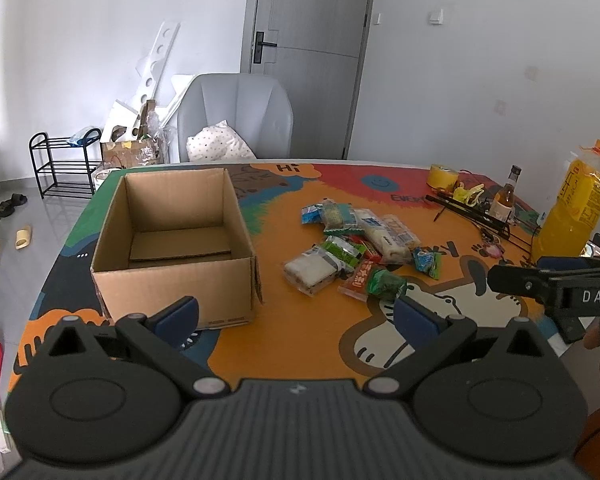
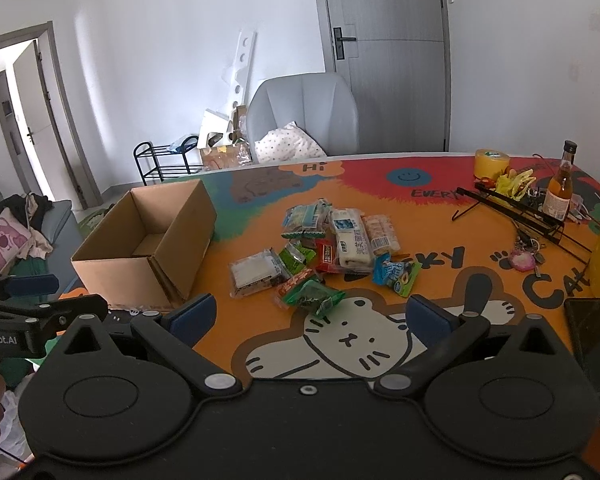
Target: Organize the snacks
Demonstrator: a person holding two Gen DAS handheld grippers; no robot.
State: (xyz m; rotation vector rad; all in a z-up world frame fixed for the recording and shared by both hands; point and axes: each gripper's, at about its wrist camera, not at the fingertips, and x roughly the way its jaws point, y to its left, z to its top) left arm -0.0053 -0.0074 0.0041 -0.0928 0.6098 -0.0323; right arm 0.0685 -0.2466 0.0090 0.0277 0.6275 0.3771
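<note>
A pile of several snack packets (image 1: 354, 250) lies mid-table on a colourful cartoon mat; it also shows in the right wrist view (image 2: 324, 254). An open, empty cardboard box (image 1: 176, 236) stands to the pile's left, also in the right wrist view (image 2: 152, 240). My left gripper (image 1: 296, 314) is open and empty, held near the table's front edge, between box and pile. My right gripper (image 2: 310, 314) is open and empty, just in front of a green packet (image 2: 314, 296). Each gripper shows at the edge of the other's view.
At the table's right stand an orange juice bottle (image 1: 576, 208), a small glass bottle (image 2: 560, 192), a yellow tape roll (image 2: 491, 163), a black wire rack (image 2: 516, 212), keys (image 2: 524, 256) and a dark phone (image 2: 590, 330). A grey chair (image 1: 236, 116) stands behind the table.
</note>
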